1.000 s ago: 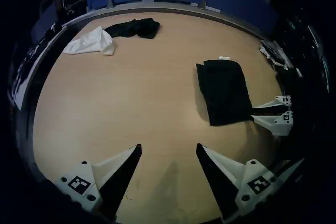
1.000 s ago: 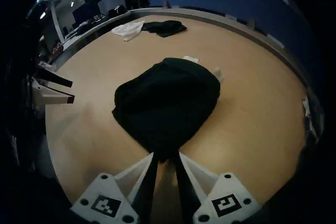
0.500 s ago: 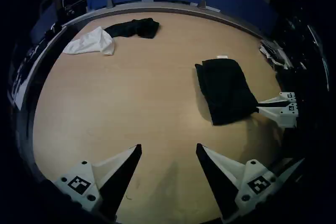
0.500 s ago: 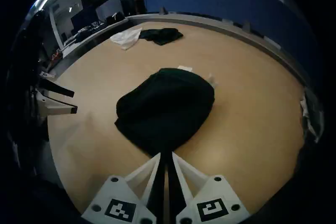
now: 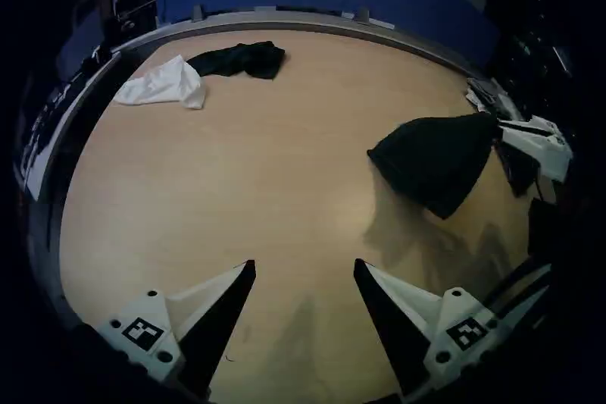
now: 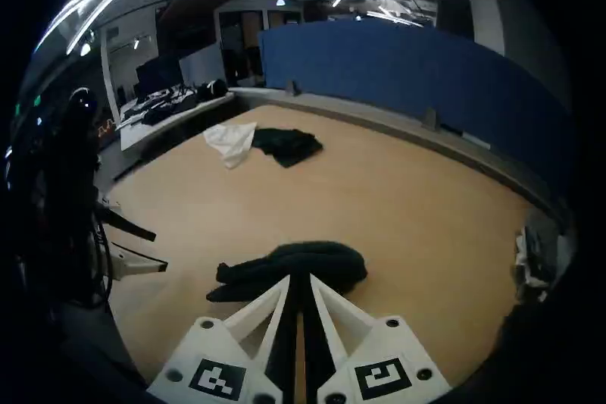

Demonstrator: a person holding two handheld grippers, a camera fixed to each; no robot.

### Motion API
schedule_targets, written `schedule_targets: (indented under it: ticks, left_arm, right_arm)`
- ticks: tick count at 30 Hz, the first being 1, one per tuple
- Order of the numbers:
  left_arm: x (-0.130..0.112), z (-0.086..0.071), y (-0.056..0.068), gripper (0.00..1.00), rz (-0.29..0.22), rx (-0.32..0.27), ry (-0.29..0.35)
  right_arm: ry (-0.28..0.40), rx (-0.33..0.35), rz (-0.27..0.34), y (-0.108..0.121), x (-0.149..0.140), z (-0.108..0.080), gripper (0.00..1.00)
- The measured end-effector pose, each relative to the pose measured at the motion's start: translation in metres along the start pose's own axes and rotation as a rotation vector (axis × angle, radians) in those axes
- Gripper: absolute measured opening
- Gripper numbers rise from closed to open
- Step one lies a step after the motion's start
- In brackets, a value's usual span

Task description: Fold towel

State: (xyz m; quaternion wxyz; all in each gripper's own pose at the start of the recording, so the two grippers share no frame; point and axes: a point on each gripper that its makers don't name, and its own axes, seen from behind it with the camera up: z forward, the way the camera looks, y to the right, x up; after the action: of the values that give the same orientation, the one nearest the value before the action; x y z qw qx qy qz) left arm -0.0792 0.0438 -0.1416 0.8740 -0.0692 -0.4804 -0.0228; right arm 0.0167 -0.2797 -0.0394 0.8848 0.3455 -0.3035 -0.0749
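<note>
In the left gripper view, the left tool [image 5: 303, 266] stands with its two fingers spread wide at 6 o'clock over bare counter [image 5: 227, 184], holding nothing. At 3 o'clock the black towel [image 5: 435, 161] is bunched and drawn to a point at its upper right corner, where the right tool [image 5: 506, 131] pinches it. A shadow lies on the wood at 5 o'clock of the cloth, so it seems to hang clear of the counter, though the far edge is too dark to be sure. In the right gripper view, the right tool [image 6: 299, 279] has its fingers nearly together at 6 o'clock, clamped on the black towel [image 6: 303, 264], which spreads just beyond the tips. The left tool [image 6: 159, 252] shows at 9 o'clock, fingers apart. Well apart at 11 o'clock, a white cloth [image 6: 231, 142] touches a dark cloth [image 6: 286, 146]. A blue partition [image 6: 424, 78] runs along the far edge.
</note>
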Motion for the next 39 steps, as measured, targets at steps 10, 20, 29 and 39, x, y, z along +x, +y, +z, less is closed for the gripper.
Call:
schedule_targets:
  ticks: [10, 20, 29, 39]
  left_arm:
    - [0.006, -0.002, 0.007, 0.97, 0.007, -0.01, 0.015]
    - [0.009, -0.005, 0.016, 0.97, 0.022, -0.018, 0.021]
    - [0.013, -0.005, 0.026, 0.97, 0.03, -0.027, 0.028]
    - [0.016, -0.006, 0.037, 0.97, 0.044, -0.03, 0.028]
  right_arm:
    - [0.062, -0.018, -0.026, 0.007, 0.03, -0.025, 0.03]
    - [0.102, -0.056, 0.001, 0.023, 0.04, -0.046, 0.03]
    - [0.135, -0.13, 0.034, 0.062, 0.049, -0.078, 0.03]
    - [0.154, -0.248, 0.074, 0.14, 0.051, -0.122, 0.03]
